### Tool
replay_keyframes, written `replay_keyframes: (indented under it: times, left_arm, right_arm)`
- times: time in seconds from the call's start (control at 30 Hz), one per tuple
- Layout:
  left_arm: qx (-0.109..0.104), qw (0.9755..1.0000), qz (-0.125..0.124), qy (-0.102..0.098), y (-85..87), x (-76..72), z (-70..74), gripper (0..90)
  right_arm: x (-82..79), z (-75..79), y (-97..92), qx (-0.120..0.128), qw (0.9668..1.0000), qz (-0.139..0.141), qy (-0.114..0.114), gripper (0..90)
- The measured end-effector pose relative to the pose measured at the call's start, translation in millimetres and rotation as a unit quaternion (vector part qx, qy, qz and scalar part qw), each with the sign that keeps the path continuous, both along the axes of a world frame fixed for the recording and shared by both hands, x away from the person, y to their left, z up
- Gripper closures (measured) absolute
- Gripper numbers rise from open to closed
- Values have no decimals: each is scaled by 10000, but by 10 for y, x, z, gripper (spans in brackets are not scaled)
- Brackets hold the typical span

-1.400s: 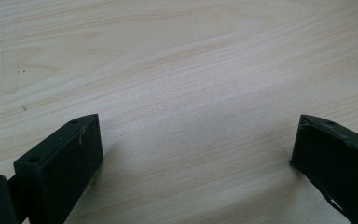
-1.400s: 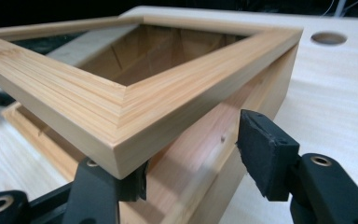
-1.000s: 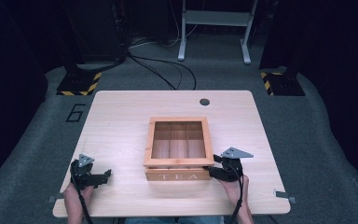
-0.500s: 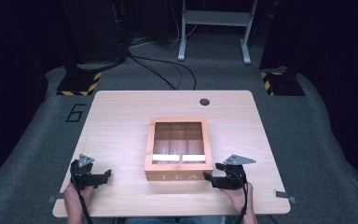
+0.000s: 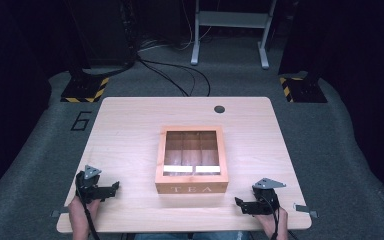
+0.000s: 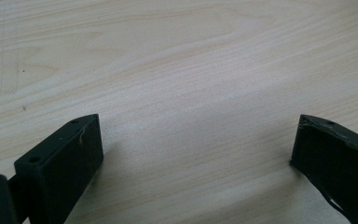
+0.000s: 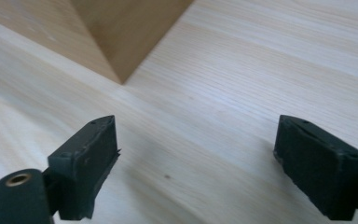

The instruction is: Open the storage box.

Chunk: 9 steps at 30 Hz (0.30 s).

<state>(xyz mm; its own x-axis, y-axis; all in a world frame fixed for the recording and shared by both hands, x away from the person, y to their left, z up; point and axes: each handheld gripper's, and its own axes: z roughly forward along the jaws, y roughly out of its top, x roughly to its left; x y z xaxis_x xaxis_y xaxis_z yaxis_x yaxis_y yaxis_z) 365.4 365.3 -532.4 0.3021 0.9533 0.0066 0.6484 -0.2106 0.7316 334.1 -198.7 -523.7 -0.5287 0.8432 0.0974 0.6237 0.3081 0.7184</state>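
I find the wooden tea box (image 5: 191,160) at mid-table, lid shut, a glazed pane in a square frame showing divided compartments beneath, "TEA" lettered on its near face. The table (image 5: 130,120) is pale wood-grain laminate with rounded corners and a dark round grommet (image 5: 219,108) near the far edge.

My left gripper (image 5: 111,188) sits near the front left edge, well apart from the box; in the left gripper view its jaws stand wide with bare board between.

My right gripper (image 5: 239,203) lies by the front right edge, near the box's corner (image 7: 121,77) but apart from it. Its jaws have just been opening and now stand wide, holding nothing.

Broad free board surrounds the box on every side.
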Motion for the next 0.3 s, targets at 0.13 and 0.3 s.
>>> replay_keyframes:
  times: [0.13, 0.3]
  left_arm:
    - [16, 10000, 10, -17, -1, 0, -2, 17]
    - [23, 10000, 6, -14, -1, -1, -1, 17]
  right_arm:
    - [19, -9, -29, -150, 9999, -39, -42, 95]
    - [23, -62, -43, -407, 9986, -159, -284, 52]
